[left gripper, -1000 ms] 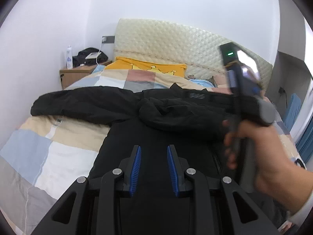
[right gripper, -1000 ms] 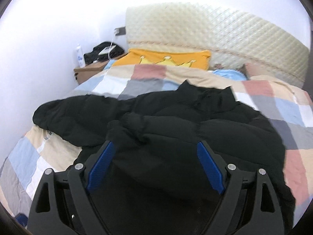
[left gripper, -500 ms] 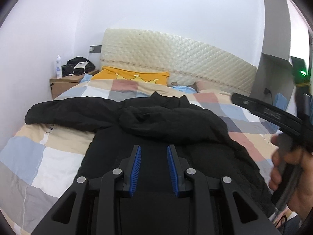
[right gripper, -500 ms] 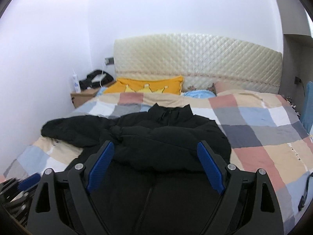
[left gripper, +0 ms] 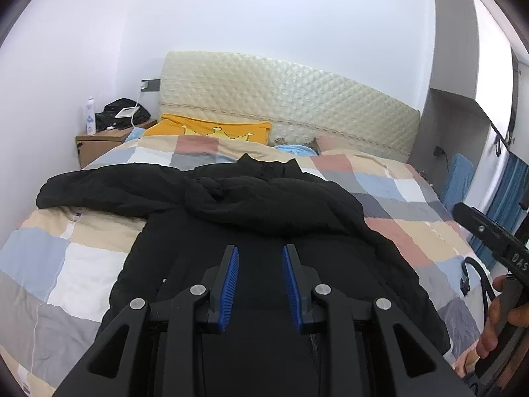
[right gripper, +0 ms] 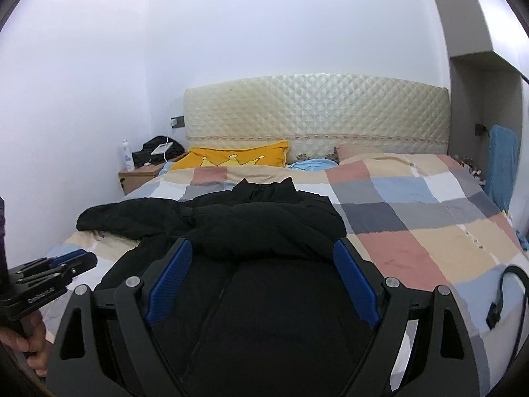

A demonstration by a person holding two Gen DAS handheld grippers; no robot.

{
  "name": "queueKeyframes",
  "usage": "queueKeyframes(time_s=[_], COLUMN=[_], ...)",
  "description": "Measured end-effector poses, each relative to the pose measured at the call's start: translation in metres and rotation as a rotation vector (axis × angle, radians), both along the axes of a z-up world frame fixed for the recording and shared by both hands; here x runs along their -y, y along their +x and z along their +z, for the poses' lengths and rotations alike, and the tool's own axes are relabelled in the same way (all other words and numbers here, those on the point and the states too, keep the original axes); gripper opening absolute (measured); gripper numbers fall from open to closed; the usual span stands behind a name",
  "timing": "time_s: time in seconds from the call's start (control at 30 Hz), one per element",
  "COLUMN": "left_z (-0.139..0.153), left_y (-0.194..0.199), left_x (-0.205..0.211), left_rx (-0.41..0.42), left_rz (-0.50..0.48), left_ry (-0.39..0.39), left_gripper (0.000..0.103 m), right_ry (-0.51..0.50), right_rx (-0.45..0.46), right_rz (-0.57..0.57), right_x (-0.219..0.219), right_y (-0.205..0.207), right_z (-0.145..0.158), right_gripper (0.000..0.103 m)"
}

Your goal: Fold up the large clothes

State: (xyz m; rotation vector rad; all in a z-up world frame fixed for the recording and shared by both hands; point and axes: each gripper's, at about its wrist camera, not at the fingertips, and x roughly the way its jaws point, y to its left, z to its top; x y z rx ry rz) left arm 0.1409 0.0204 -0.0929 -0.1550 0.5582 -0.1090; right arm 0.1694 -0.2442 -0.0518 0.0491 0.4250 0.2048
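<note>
- Black jacket (left gripper: 251,231) lies spread on the checked quilt (left gripper: 413,205), collar toward the headboard (right gripper: 314,109), hem end under my cameras. One sleeve is folded across the chest; the other sleeve (left gripper: 99,187) trails out toward the nightstand (left gripper: 99,145) side.
- Left gripper (left gripper: 259,286): fingers part-way in, a clear gap between the pads, nothing between them. Released.
- Right gripper (right gripper: 263,283): fingers spread wide, empty, hanging above the jacket body.
- My judgement: the step in hand is picking the next grasp, most likely that loose sleeve.
- To do it well: take the left gripper to the sleeve's far end, pinch one layer of fabric only, not the quilt.
- Carry it flat across the chest over the first sleeve; keep the edge parallel to the side seam.
- Padded fabric looks bulky; expect spring-back, so press down before letting go.
- Watch the black cable (right gripper: 509,294) near the bed edge.
</note>
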Motion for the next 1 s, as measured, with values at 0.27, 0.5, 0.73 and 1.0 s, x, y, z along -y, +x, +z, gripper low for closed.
queueKeyframes(time_s=[0.27,0.5,0.73,1.0], left_z=[-0.004,-0.006,-0.007,0.033], left_y=[-0.009,-0.016,-0.002,0.039], left_x=[0.011,0.008,0.006,-0.046], left_rx=[0.029,0.059,0.052,0.042], left_rz=[-0.011,-0.019,-0.062,-0.062], left_ry=[0.021,0.012,-0.004,-0.023], left_gripper=[0.027,0.027,0.027,0.027], right_ry=[0.03,0.014,0.012,0.017], right_rx=[0.017,0.034,0.075,0.035], right_rz=[-0.02,-0.035,-0.096,-0.085], right_x=[0.031,0.028,0.033,0.034], right_y=[-0.043,-0.061,-0.065,-0.06], right_z=[-0.015,-0.024,-0.027,-0.038], right_gripper=[0.088,0.09,0.103,0.103])
